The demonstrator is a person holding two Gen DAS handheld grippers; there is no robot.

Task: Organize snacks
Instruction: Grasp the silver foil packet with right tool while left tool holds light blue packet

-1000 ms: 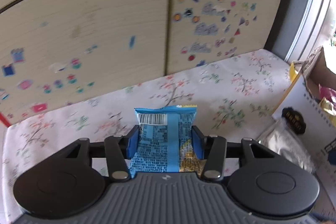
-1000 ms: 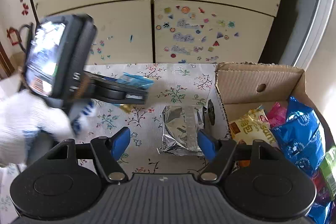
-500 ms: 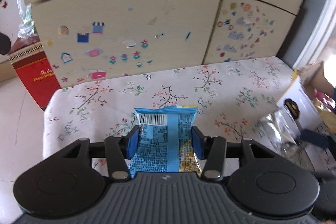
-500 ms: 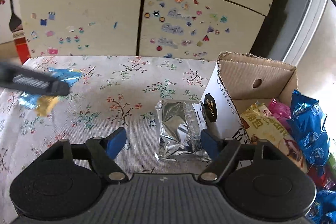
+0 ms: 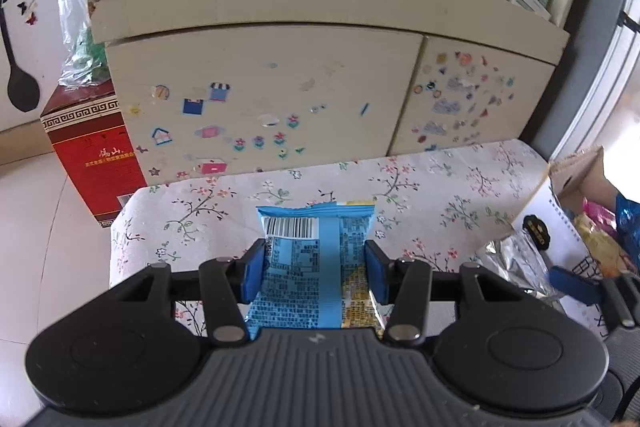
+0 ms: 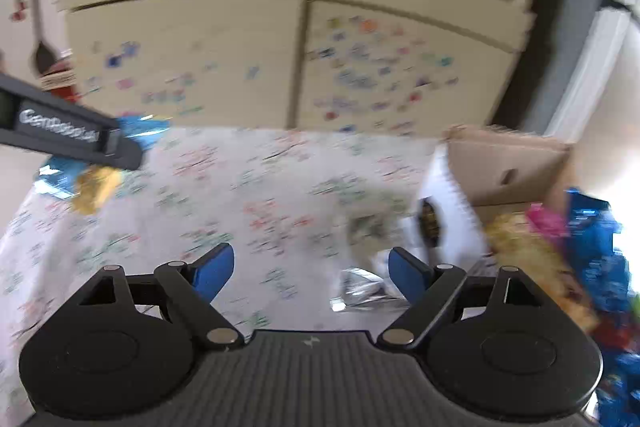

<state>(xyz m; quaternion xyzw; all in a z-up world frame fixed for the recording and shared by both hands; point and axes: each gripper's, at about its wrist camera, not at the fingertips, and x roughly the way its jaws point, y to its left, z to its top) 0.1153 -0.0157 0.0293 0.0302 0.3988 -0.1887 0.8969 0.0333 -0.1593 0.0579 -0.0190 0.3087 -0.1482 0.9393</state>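
Two grippers in view. Left gripper (image 5: 315, 271) clamped on light-blue rectangular plastic snack packet with barcode (image 5: 316, 259), held above floral-print cloth-covered surface (image 5: 420, 187); grip unchanged from a second ago, view now taking in cabinet-top clutter and red cardboard box (image 5: 94, 151) at left. Right gripper (image 6: 310, 273) with jaws spread, just been opening, nothing between pads; crinkled silver foil packet (image 6: 360, 289) lying on surface just inside right pad, beside white-and-brown cardboard box of snacks (image 6: 508, 163). Right view now blurred.
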